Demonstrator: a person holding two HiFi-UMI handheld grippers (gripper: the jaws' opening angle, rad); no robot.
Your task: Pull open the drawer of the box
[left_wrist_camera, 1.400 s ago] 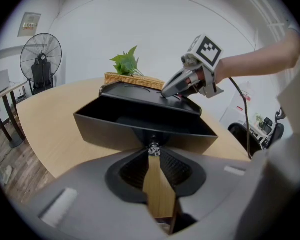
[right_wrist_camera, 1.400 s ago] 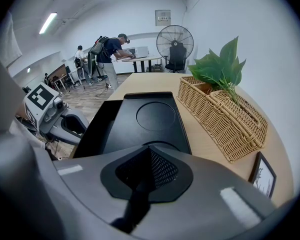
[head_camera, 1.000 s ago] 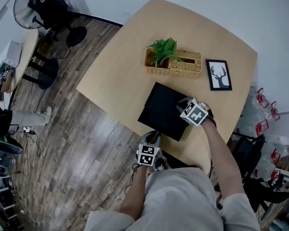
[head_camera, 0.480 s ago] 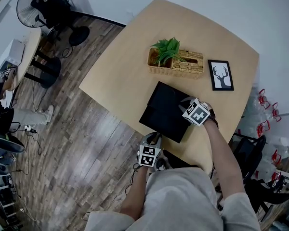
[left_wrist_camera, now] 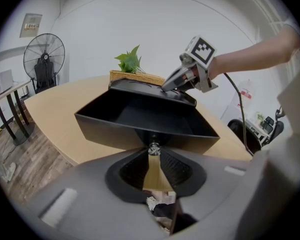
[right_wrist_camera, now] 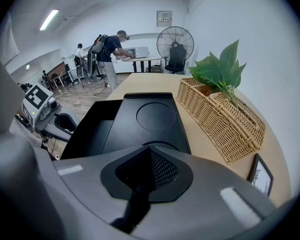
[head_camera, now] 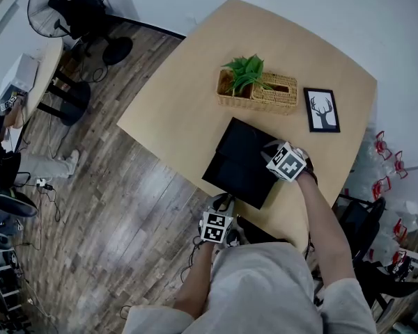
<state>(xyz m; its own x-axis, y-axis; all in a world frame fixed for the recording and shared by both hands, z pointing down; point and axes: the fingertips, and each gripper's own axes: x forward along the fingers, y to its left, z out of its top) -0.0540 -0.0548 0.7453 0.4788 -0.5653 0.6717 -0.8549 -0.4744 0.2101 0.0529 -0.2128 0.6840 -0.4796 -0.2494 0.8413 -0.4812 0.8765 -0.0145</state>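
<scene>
**Layout, head view, left to right**
- Fan: on the floor at 10 o'clock, well apart from the table.
- Left gripper: at the table's near edge, at 7 o'clock from the box.
- Box: black, lying flat near the middle of the table, with its drawer facing 7 o'clock.
- Basket with a green plant: at 12 o'clock from the box, just beside it.
- Right gripper: on the box top, toward its 3 o'clock edge.
- Picture frame: lying flat at 2 o'clock from the box.

**Tongs**
- Left gripper: clenched on the small metal knob at the middle of the drawer front. The left gripper view shows both jaws meeting on it.
- Right gripper: jaws closed together with nothing between them. The tips rest on the box lid – apparently to hold the box down.

**Step in hand**
The pull appears to be under way. In the left gripper view the drawer stands partly out of the box and its empty black interior is exposed. The amount of travel left cannot be read from these views.

**Next move calls for**
1. Draw the left gripper straight toward 7 o'clock, in line with the drawer – a sideways pull could jam it.
2. Keep the right gripper pressing down so the box does not slide toward the table edge.
3. Keep the grip on the knob firm, as it is small and could slip from the jaws
</scene>
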